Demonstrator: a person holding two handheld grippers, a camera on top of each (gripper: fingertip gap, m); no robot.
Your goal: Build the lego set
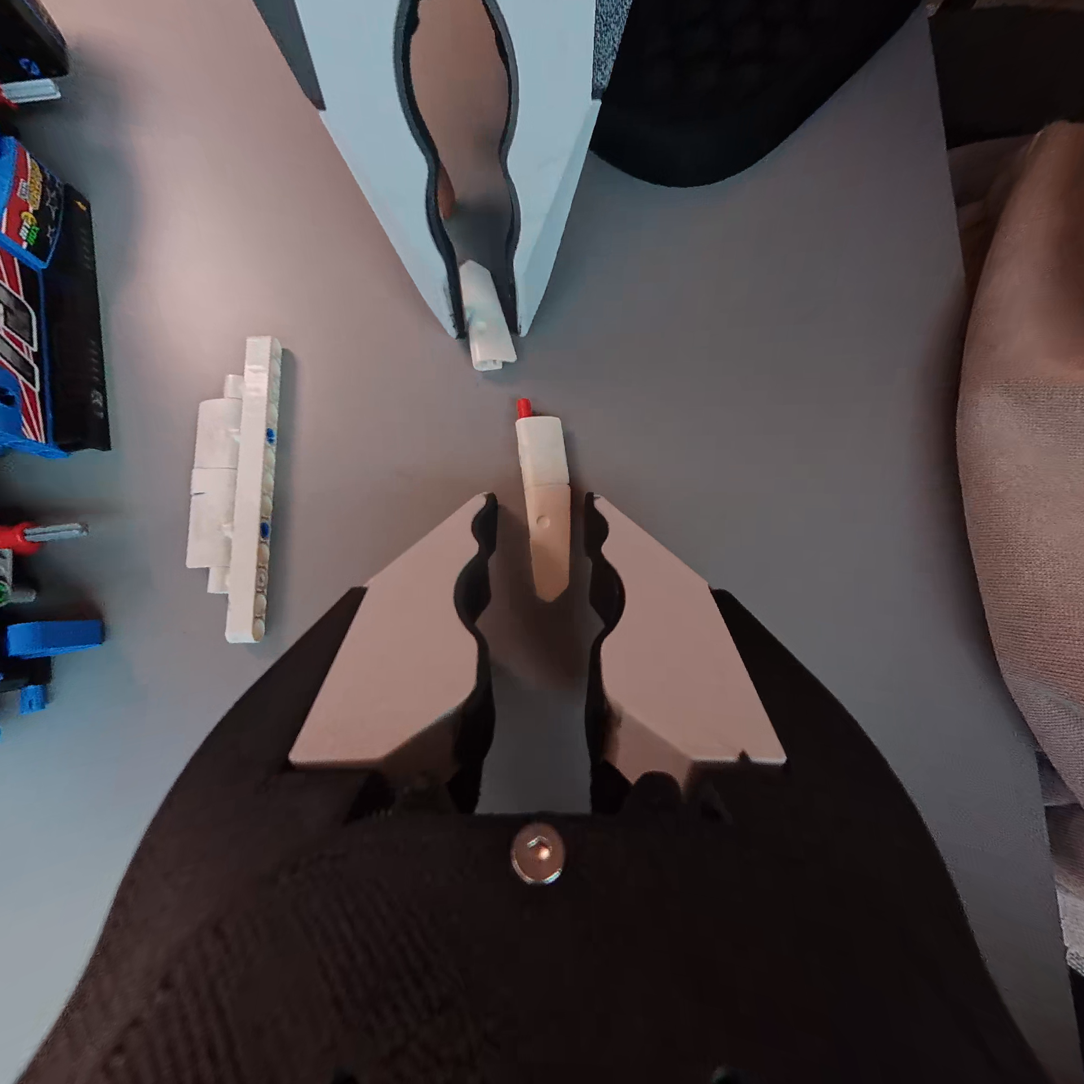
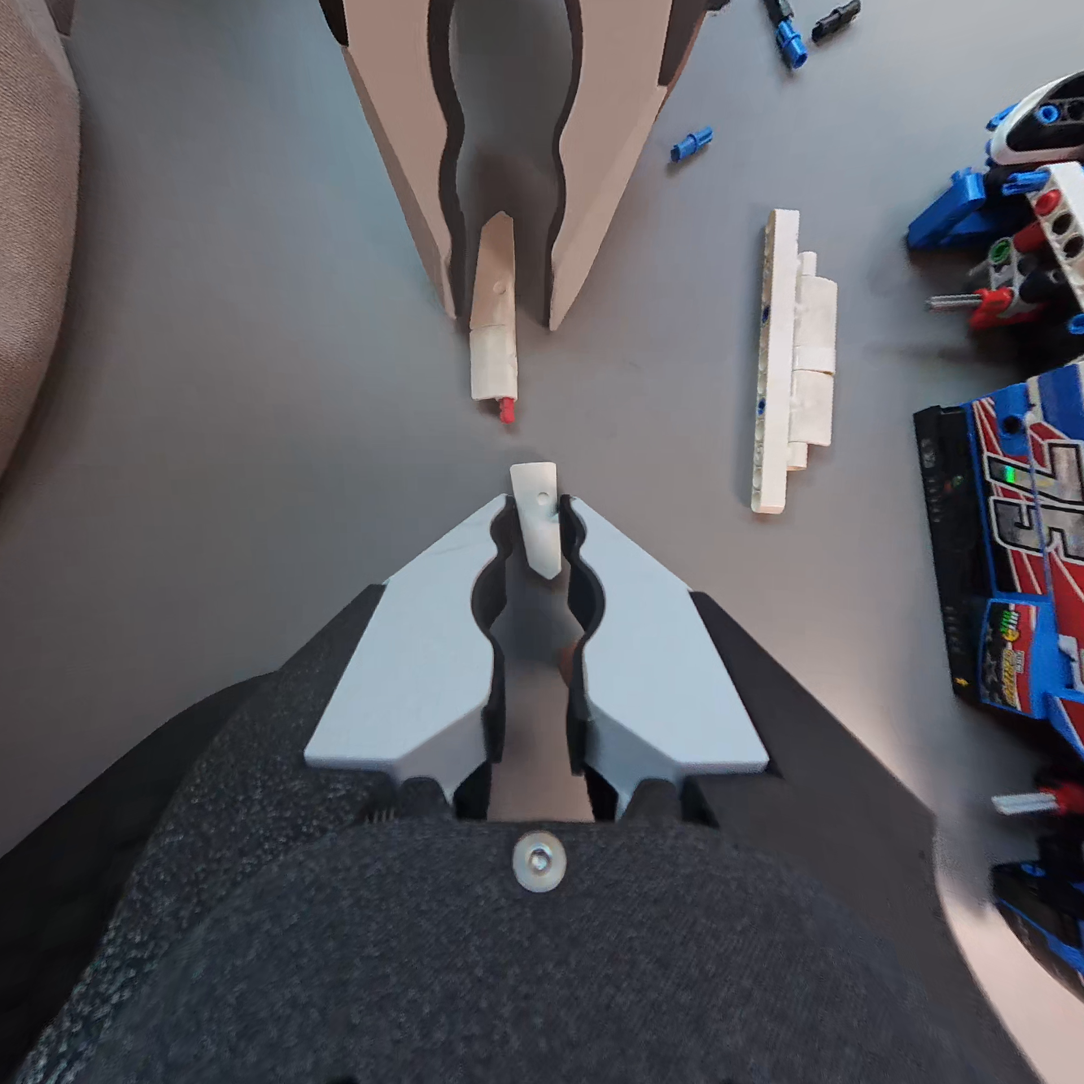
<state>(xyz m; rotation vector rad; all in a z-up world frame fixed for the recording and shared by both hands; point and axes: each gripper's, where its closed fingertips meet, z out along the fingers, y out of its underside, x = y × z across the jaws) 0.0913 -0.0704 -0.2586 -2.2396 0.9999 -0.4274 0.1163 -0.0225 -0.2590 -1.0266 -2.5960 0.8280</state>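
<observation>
My left gripper (image 1: 539, 498) is open, with its tan fingers on either side of a white slanted Lego piece (image 1: 542, 463) that lies on the grey table (image 1: 762, 410). There are gaps on both sides. A red pin (image 1: 523, 406) sticks out of its far end. My right gripper (image 2: 535, 498), with light blue fingers, is shut on a second white slanted piece (image 2: 531, 481), whose end points at the red pin (image 2: 507, 409) a short gap away. The two grippers face each other tip to tip. The right gripper also shows in the left wrist view (image 1: 488, 334), and the left gripper in the right wrist view (image 2: 501, 322).
A long white beam with white panels (image 2: 786, 363) lies flat beside the grippers. A part-built blue, red and black car model (image 2: 1026, 528) stands past it. Loose blue pins (image 2: 692, 144) and a black pin (image 2: 836, 20) lie on the table. A person's sleeve (image 1: 1020, 410) is close by. The gap from one gripper's tips to the other's is roughly 6 centimetres.
</observation>
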